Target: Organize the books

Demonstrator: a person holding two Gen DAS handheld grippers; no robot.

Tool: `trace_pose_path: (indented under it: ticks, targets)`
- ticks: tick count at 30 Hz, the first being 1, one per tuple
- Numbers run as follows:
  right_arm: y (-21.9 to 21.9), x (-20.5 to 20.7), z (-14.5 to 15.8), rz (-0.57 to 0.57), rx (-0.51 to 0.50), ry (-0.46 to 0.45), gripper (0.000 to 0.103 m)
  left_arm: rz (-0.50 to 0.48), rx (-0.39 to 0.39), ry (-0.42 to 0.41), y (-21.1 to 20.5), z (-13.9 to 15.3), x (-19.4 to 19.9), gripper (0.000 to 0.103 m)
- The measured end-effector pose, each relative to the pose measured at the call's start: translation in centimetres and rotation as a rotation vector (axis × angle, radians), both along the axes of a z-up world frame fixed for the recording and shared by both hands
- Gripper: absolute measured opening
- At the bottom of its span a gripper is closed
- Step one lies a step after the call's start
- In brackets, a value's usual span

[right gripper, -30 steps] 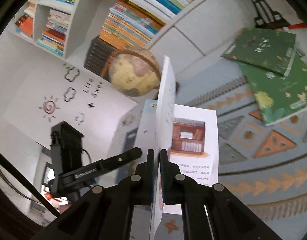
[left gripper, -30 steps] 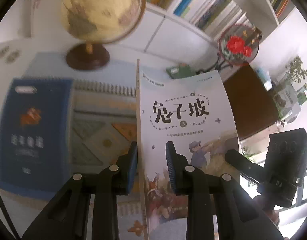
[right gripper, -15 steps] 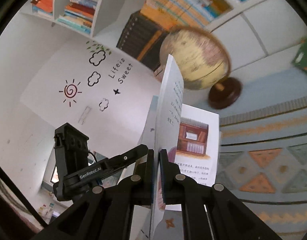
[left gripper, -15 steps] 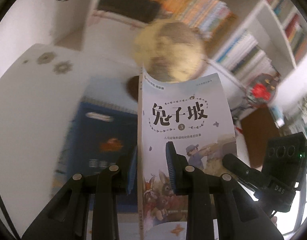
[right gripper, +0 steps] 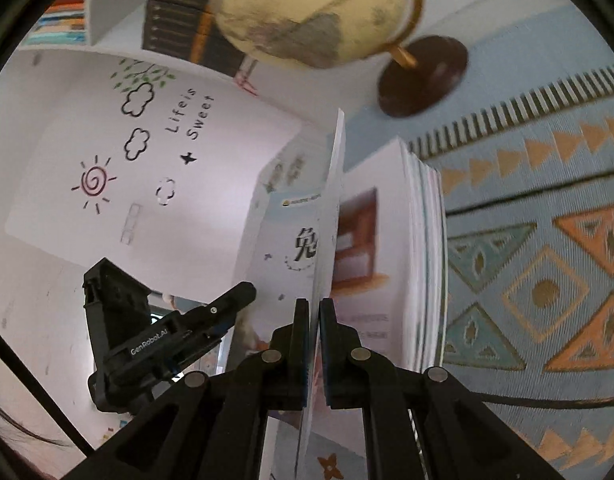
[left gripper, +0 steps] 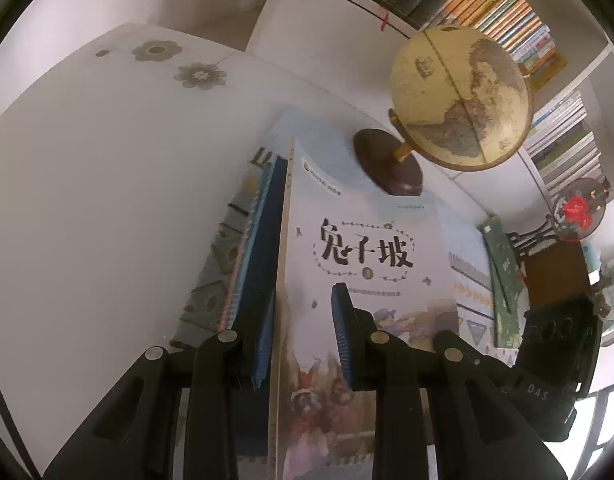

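Note:
A pale blue storybook (left gripper: 371, 248) with black Chinese title characters is held upright over the patterned mat (right gripper: 547, 240). My left gripper (left gripper: 307, 300) is shut on the book near its spine. My right gripper (right gripper: 315, 304) is shut on one thin leaf of the same book. The page block (right gripper: 419, 240) fans open to the right of that leaf, and the titled cover (right gripper: 291, 240) shows to its left. A dark blue book (left gripper: 263, 264) lies on the mat just left of and behind the held book.
A cream globe (left gripper: 459, 96) on a dark round base (left gripper: 387, 168) stands behind the book. Green books (left gripper: 503, 272) lie at the right of the mat. Filled bookshelves (left gripper: 487, 0) line the back. White tabletop (left gripper: 107, 200) spreads to the left.
Both grippers have carried the book leftward and lower. The globe has slid from upper left to the right in the left wrist view. The dark blue book now sits right beside the held book.

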State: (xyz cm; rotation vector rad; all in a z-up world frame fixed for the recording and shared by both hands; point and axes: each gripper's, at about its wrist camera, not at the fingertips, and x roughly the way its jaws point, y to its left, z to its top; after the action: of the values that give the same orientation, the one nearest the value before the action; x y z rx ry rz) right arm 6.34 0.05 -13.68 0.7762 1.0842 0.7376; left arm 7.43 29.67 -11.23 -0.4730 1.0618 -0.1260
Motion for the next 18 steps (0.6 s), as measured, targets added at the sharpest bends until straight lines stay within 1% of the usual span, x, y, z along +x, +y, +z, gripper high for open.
trace_pose_path:
  ticks: [1, 2, 6, 9, 11, 14, 18]
  targets:
    - [0.0, 0.0, -0.2, -0.004, -0.010, 0.004, 0.005, 0.008, -0.006, 0.008, 0.3, -0.4, 0.0, 0.027]
    - [0.1, 0.1, -0.6, -0.005, -0.019, 0.010, 0.005, 0.012, -0.007, 0.012, 0.4, -0.6, -0.1, 0.028]
    - [0.4, 0.4, -1.1, -0.007, -0.049, 0.021, 0.005, 0.014, 0.035, 0.032, 0.1, -1.3, -0.1, 0.028]
    - [0.6, 0.4, -1.2, -0.013, -0.067, 0.016, 0.005, 0.022, 0.043, 0.034, 0.2, -1.6, -0.1, 0.033]
    - [0.7, 0.3, -0.9, -0.014, -0.089, 0.005, 0.005, 0.021, 0.058, 0.036, 0.0, -1.5, -0.1, 0.033]
    - [1.0, 0.1, -0.6, -0.019, -0.124, -0.007, 0.005, 0.018, 0.112, 0.042, -0.3, -1.6, 0.1, 0.033]
    - [1.6, -0.4, -0.1, -0.036, -0.171, -0.025, 0.006, 0.017, 0.132, 0.045, -0.4, -1.8, 0.3, 0.033]
